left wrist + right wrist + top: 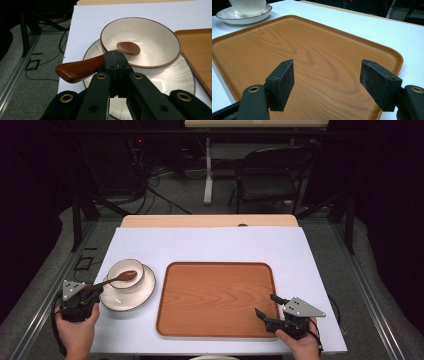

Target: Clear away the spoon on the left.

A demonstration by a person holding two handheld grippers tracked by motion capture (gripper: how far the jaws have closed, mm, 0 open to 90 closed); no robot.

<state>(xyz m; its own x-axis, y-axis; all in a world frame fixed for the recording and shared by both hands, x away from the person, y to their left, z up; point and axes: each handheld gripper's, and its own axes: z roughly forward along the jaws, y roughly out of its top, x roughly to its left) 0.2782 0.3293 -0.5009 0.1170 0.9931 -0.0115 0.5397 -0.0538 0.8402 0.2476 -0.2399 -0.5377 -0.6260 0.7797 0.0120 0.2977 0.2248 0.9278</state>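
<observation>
A white bowl (125, 274) with a brown rim stands on a white plate (140, 295) at the table's left. A dark wooden spoon (116, 279) rests with its scoop inside the bowl (155, 47), its handle (77, 68) sticking out over the plate (172, 80). My left gripper (95, 290) is shut on the spoon handle, jaws pressed together in the left gripper view (115, 61). A wooden tray (215, 300) lies in the middle. My right gripper (267, 307) hovers open over the tray's near right corner, with the bare tray (317, 57) between its jaws (327, 82).
A white board (210, 245) covers the table, with a light wooden edge (210, 221) at the back. A black folding chair (270, 175) and cables lie on the floor beyond. Metal rails run along both sides of the table.
</observation>
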